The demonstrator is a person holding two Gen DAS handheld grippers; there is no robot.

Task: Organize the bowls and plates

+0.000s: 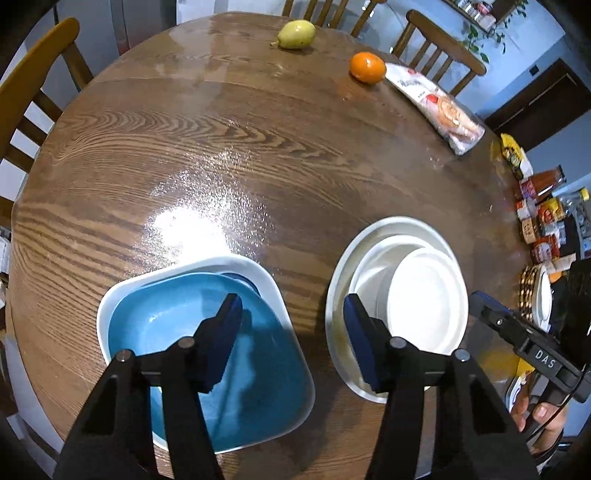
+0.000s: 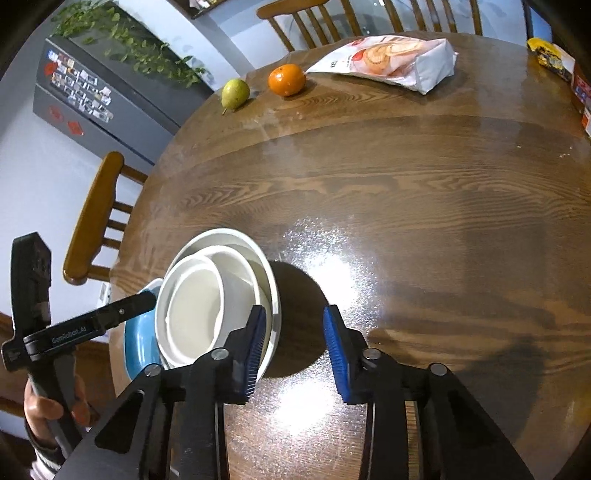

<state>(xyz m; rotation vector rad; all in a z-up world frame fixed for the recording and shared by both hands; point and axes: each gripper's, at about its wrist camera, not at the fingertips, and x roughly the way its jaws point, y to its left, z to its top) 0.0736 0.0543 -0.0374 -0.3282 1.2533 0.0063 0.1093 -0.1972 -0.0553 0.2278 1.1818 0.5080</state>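
A stack of square plates, blue inside with white rims, lies on the round wooden table at the near left. To its right is a stack of round white bowls nested in a wider white plate. My left gripper hangs open above the strip of bare table between the two stacks, one finger over each. My right gripper is open just right of the white bowls, its left finger over the plate's rim and only shadowed table between the pads. The blue plates peek out behind them.
A pear, an orange and a snack bag lie at the far edge. Jars and packets crowd the right edge. Wooden chairs ring the table. A fridge stands beyond. A hand holds the left gripper's handle.
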